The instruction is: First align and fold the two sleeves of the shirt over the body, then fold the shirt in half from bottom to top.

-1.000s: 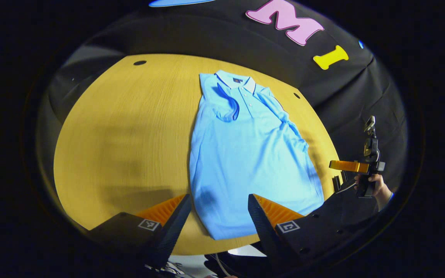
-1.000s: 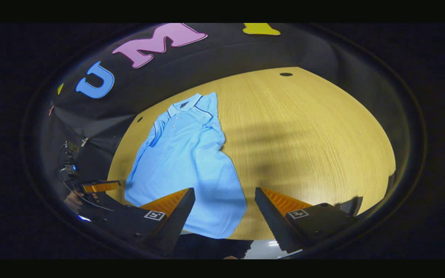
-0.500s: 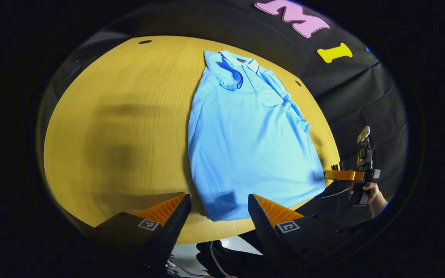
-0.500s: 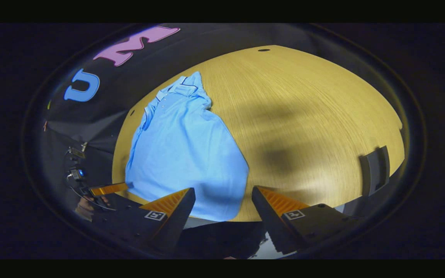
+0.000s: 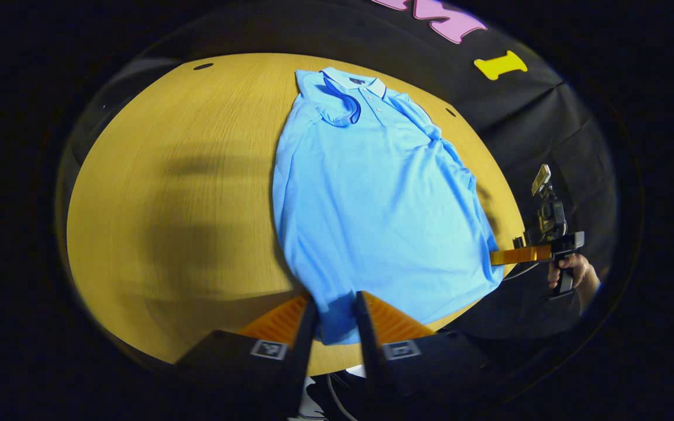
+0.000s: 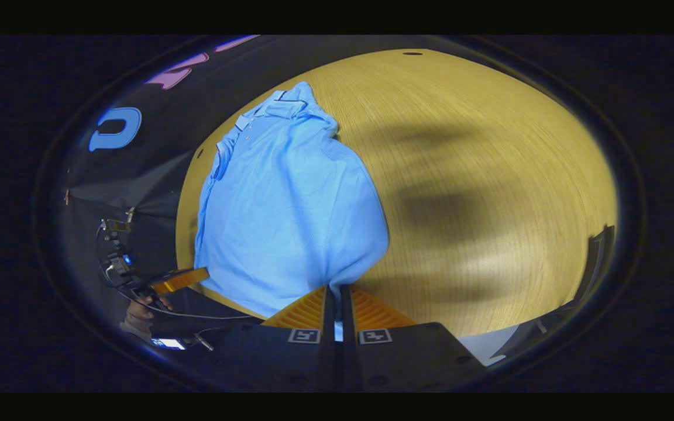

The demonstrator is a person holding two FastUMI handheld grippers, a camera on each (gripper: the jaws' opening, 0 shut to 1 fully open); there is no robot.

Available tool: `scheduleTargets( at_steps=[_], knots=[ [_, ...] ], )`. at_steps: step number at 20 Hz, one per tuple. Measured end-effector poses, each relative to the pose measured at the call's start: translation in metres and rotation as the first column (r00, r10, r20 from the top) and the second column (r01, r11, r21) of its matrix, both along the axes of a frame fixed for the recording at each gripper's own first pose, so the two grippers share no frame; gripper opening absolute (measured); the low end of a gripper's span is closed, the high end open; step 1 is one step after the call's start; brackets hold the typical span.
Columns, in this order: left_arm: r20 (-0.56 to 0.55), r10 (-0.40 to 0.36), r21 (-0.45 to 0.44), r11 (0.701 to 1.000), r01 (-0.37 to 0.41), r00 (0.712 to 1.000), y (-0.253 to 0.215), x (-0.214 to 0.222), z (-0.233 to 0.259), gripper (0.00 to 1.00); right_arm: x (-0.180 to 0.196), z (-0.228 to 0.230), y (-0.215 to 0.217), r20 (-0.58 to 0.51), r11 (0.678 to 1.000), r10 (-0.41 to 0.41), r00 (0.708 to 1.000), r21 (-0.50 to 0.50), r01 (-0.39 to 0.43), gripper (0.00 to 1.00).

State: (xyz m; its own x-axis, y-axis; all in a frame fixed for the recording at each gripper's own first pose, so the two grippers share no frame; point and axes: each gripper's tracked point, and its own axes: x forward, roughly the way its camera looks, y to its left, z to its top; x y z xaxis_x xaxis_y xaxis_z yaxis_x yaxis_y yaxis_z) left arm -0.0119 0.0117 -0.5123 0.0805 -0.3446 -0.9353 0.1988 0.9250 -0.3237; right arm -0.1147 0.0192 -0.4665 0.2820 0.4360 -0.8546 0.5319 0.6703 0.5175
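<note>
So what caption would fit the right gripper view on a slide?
Right tool shut on the shirt hem at the table edge.

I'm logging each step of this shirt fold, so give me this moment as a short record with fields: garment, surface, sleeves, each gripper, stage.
garment: light blue polo shirt, lying flat, collar at the far end
surface: wooden table
sleeves: both folded in over the body
left gripper: fingers closed on one bottom hem corner
right gripper: fingers pinched on the other hem corner
stage: sleeves done; bottom-to-top fold not yet made
</note>
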Motion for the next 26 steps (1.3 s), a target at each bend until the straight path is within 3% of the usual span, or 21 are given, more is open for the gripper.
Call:
scheduleTargets(
  at_steps=[1,2,4,6,7,9,10,12,13,15,18,21,23,26],
  knots=[
    [0.003,0.006,-0.007,1.000,-0.006,1.000,-0.001,0.002,0.000,0.25,0.002,0.000,0.000,0.002,1.000,-0.010,1.000,0.020,0.010,0.09],
    [0.001,0.016,-0.018,1.000,-0.016,1.000,-0.004,0.003,0.001,0.15,0.004,0.001,0.001,0.002,0.999,-0.037,0.999,0.036,0.037,0.07],
    [-0.010,0.019,-0.024,1.000,-0.019,1.000,-0.003,0.002,0.004,0.06,0.005,0.001,0.004,0.013,0.996,-0.060,0.998,0.062,0.059,0.05],
    [-0.015,0.001,-0.022,1.000,-0.002,1.000,-0.003,0.000,0.005,0.06,0.005,0.004,0.003,0.028,0.995,-0.071,0.997,0.075,0.069,0.00],
    [-0.004,-0.010,-0.030,1.000,0.010,1.000,-0.004,0.002,0.009,0.06,0.007,0.008,0.005,0.046,0.993,-0.076,0.996,0.096,0.072,0.10],
    [0.033,-0.017,-0.054,0.998,0.018,0.999,-0.006,0.011,0.019,0.06,0.020,0.027,0.007,0.106,0.985,-0.102,0.989,0.147,0.085,0.05],
    [0.051,-0.013,-0.066,0.998,0.016,0.999,-0.007,0.017,0.026,0.06,0.029,0.036,0.006,0.141,0.983,-0.116,0.983,0.161,0.092,0.10],
    [0.090,-0.005,-0.095,0.995,0.013,0.996,-0.010,0.032,0.042,0.06,0.050,0.052,-0.001,0.205,0.980,-0.141,0.969,0.171,0.106,0.10],
    [0.114,-0.001,-0.097,0.995,0.012,0.994,-0.008,0.041,0.048,0.06,0.061,0.061,-0.005,0.230,0.978,-0.156,0.961,0.173,0.117,0.00],
    [0.161,0.013,-0.098,0.995,0.003,0.987,-0.007,0.064,0.063,0.06,0.088,0.081,-0.015,0.296,0.974,-0.187,0.937,0.183,0.136,0.00],
    [0.228,0.068,-0.132,0.991,-0.039,0.971,-0.012,0.110,0.090,0.06,0.133,0.109,-0.032,0.389,0.973,-0.204,0.898,0.182,0.142,0.07],
    [0.300,0.158,-0.122,0.984,-0.126,0.941,-0.009,0.168,0.109,0.06,0.186,0.127,-0.056,0.470,0.977,-0.207,0.858,0.136,0.162,0.05],
    [0.350,0.218,-0.163,0.972,-0.170,0.911,-0.017,0.208,0.125,0.06,0.225,0.136,-0.074,0.519,0.980,-0.199,0.831,0.095,0.176,0.05],
    [0.410,0.234,-0.153,0.970,-0.186,0.882,-0.020,0.271,0.134,0.06,0.288,0.146,-0.098,0.575,0.983,-0.172,0.800,0.046,0.178,0.05]
  ],
)
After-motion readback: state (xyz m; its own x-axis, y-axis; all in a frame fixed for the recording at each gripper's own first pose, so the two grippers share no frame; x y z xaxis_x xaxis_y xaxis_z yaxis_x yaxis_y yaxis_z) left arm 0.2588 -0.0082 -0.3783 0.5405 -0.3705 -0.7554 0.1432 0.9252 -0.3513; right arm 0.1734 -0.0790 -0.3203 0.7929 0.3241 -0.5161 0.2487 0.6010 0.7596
